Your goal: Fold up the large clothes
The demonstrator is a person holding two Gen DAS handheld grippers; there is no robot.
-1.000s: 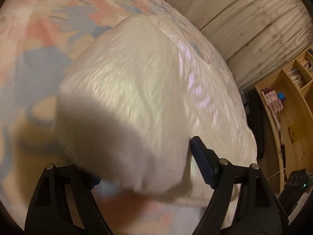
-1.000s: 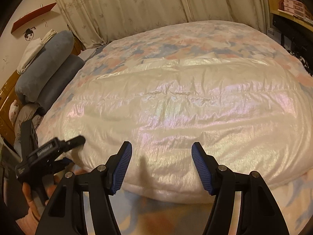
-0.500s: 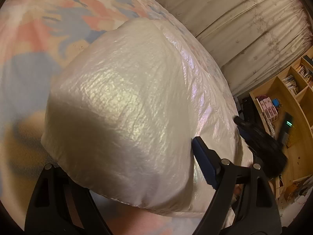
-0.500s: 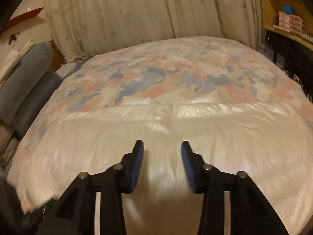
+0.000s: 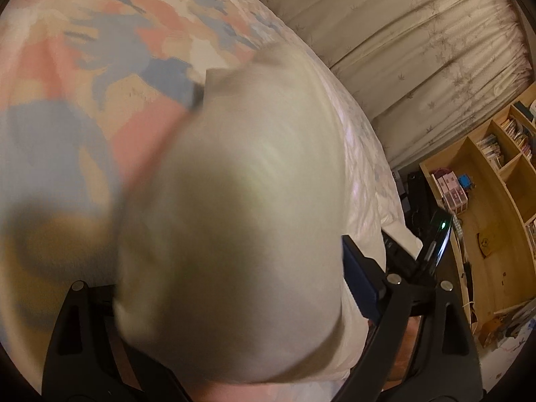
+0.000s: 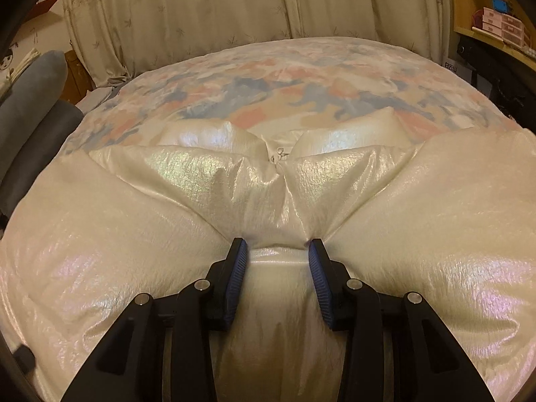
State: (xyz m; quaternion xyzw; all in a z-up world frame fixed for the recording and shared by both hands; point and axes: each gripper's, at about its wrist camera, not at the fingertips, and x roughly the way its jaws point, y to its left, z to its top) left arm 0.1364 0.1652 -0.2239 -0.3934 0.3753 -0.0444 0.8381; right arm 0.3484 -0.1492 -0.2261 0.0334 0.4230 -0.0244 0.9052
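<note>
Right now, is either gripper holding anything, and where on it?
Right gripper: pinching a raised fold near the middle of the puffy white jacket. Left gripper: jaws opening around a bulky jacket end; grip cannot be told, blurred.

Site: home bedroom | Evidence: bed (image 6: 301,77) with patterned cover; drawn curtains (image 6: 234,3); grey bolsters (image 6: 30,100) beside bed; wooden shelves (image 5: 495,181) holding books and boxes
</note>
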